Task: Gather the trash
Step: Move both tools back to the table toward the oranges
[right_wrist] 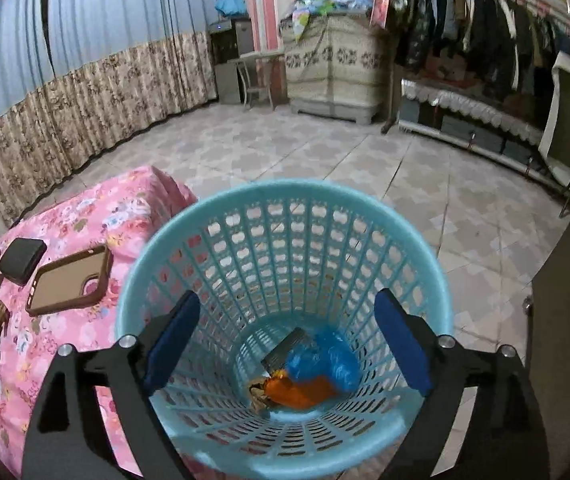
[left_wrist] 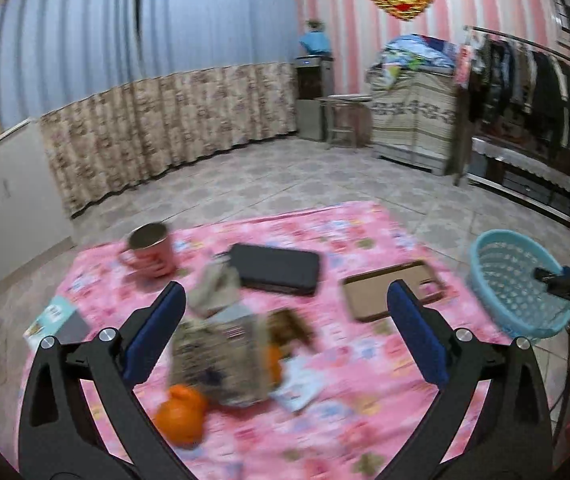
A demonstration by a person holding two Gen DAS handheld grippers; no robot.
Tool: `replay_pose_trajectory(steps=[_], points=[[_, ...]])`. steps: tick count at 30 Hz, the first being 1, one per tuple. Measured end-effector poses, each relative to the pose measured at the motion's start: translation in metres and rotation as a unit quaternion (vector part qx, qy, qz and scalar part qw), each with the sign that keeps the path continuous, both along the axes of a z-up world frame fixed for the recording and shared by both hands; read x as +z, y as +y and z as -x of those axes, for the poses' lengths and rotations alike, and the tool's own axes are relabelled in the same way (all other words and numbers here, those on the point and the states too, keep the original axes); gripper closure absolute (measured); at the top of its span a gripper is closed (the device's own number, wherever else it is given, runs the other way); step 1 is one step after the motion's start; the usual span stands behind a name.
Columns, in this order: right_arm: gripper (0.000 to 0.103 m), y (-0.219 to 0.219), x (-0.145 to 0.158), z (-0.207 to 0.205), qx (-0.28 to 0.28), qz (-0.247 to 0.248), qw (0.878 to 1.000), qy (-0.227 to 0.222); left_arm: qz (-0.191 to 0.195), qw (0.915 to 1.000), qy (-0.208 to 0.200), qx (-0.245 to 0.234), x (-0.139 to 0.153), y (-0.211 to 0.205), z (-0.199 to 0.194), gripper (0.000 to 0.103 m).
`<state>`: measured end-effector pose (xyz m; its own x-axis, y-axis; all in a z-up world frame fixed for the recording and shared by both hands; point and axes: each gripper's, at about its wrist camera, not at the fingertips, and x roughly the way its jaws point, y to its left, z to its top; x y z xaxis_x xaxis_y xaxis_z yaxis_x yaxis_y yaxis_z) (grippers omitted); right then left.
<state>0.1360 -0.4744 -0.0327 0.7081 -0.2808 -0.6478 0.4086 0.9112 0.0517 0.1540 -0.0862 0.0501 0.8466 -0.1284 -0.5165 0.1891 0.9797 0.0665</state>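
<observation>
The jaws of my left gripper [left_wrist: 285, 320] stand wide apart, holding nothing, hovering over a worktop covered in a pink floral cloth [left_wrist: 365, 240]. Between them, blurred, lies a crumpled patterned wrapper [left_wrist: 221, 364] with a brown scrap [left_wrist: 291, 326] just beyond it on the right. An orange peel [left_wrist: 183, 412] lies on the near left side of the wrapper, touching it; another bit of orange shows behind its right edge. A small light card [left_wrist: 299, 386] lies just right of the wrapper. Farther off on the cloth I see a pink mug [left_wrist: 151, 250] at far left, a black case [left_wrist: 279, 274] in the middle, and a brown phone case [left_wrist: 393, 288] to the right. A booklet [left_wrist: 57, 322] lies at the left edge.

The jaws of my right gripper [right_wrist: 287, 344] are also spread wide and empty, held over the mouth of a light blue lattice basket [right_wrist: 285, 208] that stands on the tiled floor, right beside the worktop's right edge. At the bottom of the basket lie a blue plastic bag [right_wrist: 325, 360], an orange piece of trash [right_wrist: 297, 394], a dark flat packet [right_wrist: 285, 350] and a small brownish scrap [right_wrist: 259, 394], all bunched together. From the left wrist view the same basket sits to the far right, past the cloth's edge.
</observation>
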Motion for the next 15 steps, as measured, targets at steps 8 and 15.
replay_pose_trajectory(steps=[8, 15], points=[[0.009, 0.057, 0.040, 0.024, 0.033, 0.021, 0.998, -0.044, 0.009, 0.9976, 0.022, 0.065, -0.024, 0.080, 0.000, 0.006], [0.008, 0.124, 0.056, 0.030, 0.077, 0.021, 0.995, -0.066, 0.015, 0.9948, 0.058, 0.082, -0.057, 0.114, -0.004, 0.006]])
